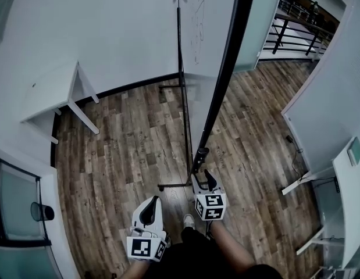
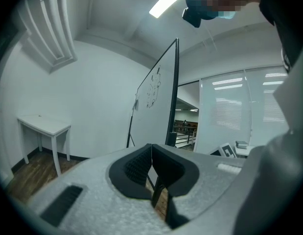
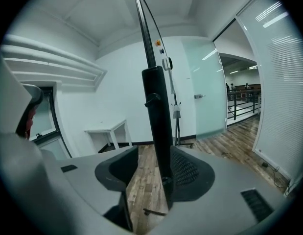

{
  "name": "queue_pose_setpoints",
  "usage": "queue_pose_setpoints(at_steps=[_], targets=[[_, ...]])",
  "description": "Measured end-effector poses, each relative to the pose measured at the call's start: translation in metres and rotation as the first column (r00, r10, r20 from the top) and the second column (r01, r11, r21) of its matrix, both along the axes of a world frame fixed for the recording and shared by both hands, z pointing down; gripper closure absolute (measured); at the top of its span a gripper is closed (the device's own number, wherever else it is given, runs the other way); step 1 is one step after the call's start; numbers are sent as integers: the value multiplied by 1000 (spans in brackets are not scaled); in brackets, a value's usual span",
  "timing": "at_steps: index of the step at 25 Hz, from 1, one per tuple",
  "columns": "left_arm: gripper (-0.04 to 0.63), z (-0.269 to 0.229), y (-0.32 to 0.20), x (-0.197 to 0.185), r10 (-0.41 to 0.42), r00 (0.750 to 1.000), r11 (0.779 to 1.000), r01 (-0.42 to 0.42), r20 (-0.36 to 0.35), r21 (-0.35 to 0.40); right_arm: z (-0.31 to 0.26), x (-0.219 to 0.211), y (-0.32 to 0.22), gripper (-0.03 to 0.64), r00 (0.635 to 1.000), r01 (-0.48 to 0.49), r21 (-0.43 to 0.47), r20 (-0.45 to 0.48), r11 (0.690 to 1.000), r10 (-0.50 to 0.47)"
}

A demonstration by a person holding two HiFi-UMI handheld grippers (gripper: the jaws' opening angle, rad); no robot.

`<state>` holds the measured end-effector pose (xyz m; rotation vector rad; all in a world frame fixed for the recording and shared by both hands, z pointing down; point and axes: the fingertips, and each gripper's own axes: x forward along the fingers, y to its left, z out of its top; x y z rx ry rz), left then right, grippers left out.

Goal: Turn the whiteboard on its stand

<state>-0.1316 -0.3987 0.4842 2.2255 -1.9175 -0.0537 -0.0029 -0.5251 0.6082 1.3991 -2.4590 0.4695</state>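
Observation:
The whiteboard (image 1: 206, 45) stands edge-on to me on its wheeled black stand (image 1: 182, 109), its black frame edge (image 1: 221, 86) running down to a lower corner near my right gripper (image 1: 204, 176). In the right gripper view that black edge (image 3: 158, 116) rises between the jaws of the right gripper (image 3: 153, 169); it lies against the right pad (image 3: 188, 170), with a gap to the left pad, so the jaws are open. My left gripper (image 1: 148, 213) hangs lower left, clear of the board. Its pads (image 2: 141, 165) meet with nothing between them, and the whiteboard (image 2: 156, 97) shows beyond.
A small white table (image 1: 49, 92) stands against the left wall. The stand's base bar with casters (image 1: 174, 186) crosses the wood floor just ahead of my feet. A white desk (image 1: 348, 179) and a floor cable (image 1: 296, 150) are to the right, a railing (image 1: 296, 31) beyond the glass partition.

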Motion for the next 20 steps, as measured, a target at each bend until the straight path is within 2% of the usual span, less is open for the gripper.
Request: queue_pose_setpoints(at_steps=[7, 20], targets=[[577, 4, -12, -4, -21, 1000, 1000, 21, -1, -10, 29, -6, -33, 393, 999, -11, -45, -34, 999, 10], [577, 9, -23, -17, -57, 998, 998, 57, -8, -22, 60, -19, -75, 380, 996, -39, -72, -86, 997, 33]])
